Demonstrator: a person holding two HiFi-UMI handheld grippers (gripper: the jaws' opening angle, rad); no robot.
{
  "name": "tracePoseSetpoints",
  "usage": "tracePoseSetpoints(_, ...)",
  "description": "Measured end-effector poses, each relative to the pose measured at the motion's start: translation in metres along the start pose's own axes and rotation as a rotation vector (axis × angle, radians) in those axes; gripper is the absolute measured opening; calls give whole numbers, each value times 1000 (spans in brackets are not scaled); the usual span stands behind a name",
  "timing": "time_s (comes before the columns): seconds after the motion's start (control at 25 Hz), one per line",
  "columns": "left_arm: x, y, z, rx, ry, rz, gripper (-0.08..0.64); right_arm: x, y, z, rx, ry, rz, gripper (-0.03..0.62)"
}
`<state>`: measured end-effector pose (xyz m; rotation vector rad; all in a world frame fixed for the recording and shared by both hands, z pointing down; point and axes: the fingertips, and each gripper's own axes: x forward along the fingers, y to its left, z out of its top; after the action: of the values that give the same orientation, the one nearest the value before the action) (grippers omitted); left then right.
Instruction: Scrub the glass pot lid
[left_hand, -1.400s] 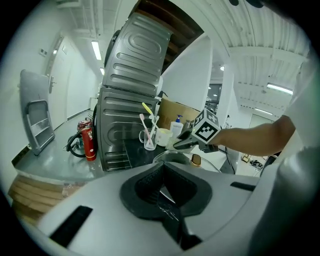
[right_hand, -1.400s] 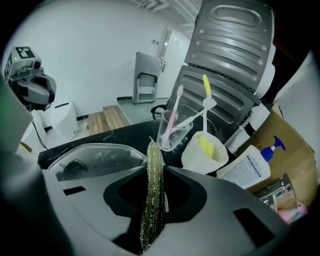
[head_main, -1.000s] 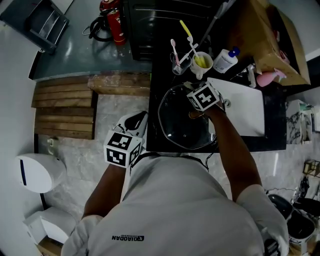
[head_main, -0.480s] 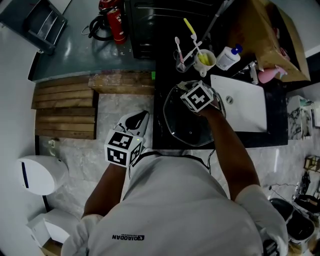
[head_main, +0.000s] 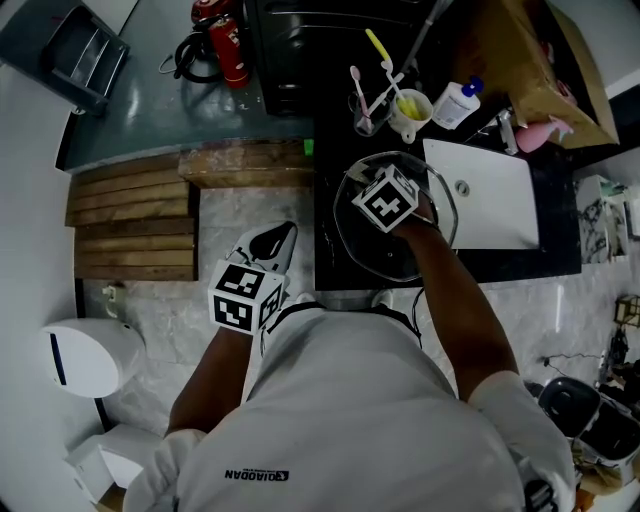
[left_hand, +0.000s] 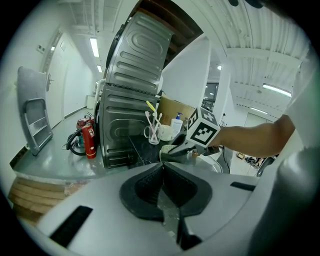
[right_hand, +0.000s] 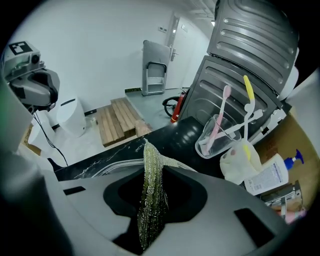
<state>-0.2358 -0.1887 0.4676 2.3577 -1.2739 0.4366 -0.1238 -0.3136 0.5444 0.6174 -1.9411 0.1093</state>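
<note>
The round glass pot lid (head_main: 410, 250) lies flat on the black counter (head_main: 500, 262). My right gripper (head_main: 357, 178) is over the lid's far left part, shut on a green scouring pad (right_hand: 150, 195). The pad stands on edge between the jaws of my right gripper (right_hand: 151, 167), and the lid's rim (right_hand: 107, 167) shows just beyond them. My left gripper (head_main: 271, 241) hangs off the counter's left side over the marble floor, shut with nothing in it. From my left gripper (left_hand: 162, 169) I see the right one with the pad (left_hand: 168, 149) at its tip.
Behind the lid stand a clear cup of toothbrushes (head_main: 366, 112), a mug (head_main: 408, 112) and a pump bottle (head_main: 455, 105). A white basin (head_main: 485, 205) is to the lid's right. A dark appliance (head_main: 300, 50), a fire extinguisher (head_main: 228, 50) and wooden pallets (head_main: 135, 215) lie farther left.
My right gripper has slid the pad leftward across the lid. The left gripper has stayed where it was.
</note>
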Motion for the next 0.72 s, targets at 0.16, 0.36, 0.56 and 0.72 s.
tracePoseSetpoints(0.16, -4, 1, -5, 10, 15, -3, 16, -1, 11, -2, -26, -2, -27, 100)
tracePoseSetpoints(0.36, -5, -4, -9, 30, 34, -17, 17, 0, 19, -4, -111, 1, -97, 100)
tracePoseSetpoints(0.56, -5, -8, -13, 42, 46, -30, 17, 2, 24, -6, -190, 2, -167, 100)
tracePoseSetpoints(0.72, -6, -9, -13, 51, 47, -34, 17, 5, 31, -7, -250, 11, -202, 100)
